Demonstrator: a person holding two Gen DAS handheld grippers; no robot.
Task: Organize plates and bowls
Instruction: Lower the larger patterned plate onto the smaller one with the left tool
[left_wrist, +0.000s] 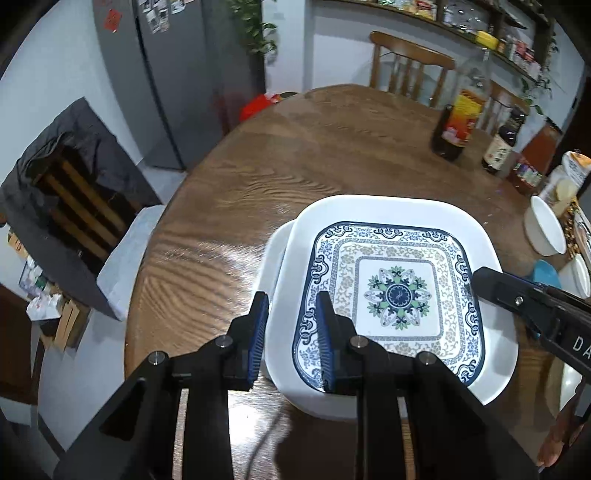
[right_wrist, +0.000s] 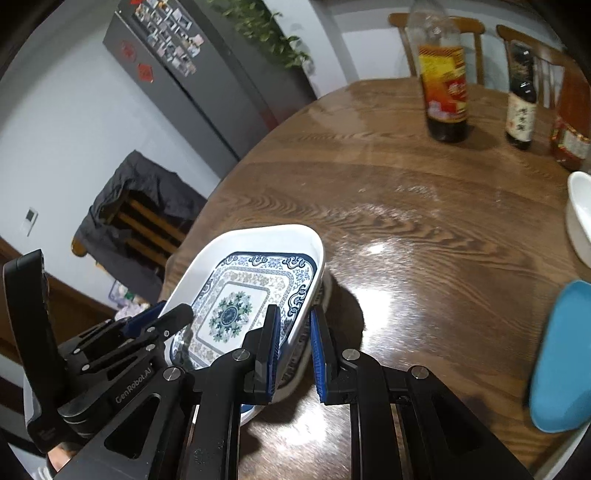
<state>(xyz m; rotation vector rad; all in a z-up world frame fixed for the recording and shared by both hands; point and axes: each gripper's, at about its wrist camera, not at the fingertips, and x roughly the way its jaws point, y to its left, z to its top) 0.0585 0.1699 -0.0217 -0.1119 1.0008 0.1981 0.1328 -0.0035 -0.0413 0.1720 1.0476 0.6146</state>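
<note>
Both wrist views close, angled steeply down, sharing patterned plate (left_wrist: 399, 295) (right_wrist: 236, 306), table (left_wrist: 295, 147) (right_wrist: 424, 221).

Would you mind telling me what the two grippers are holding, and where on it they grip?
Both hold the patterned square plate: the left gripper pinches its left rim, the right gripper its opposite rim.

The left gripper (left_wrist: 291, 334) was angled steeply downward, jaws narrowed around a plate rim. The right gripper (right_wrist: 293, 350) was likewise tilted, jaws clamped close.
</note>
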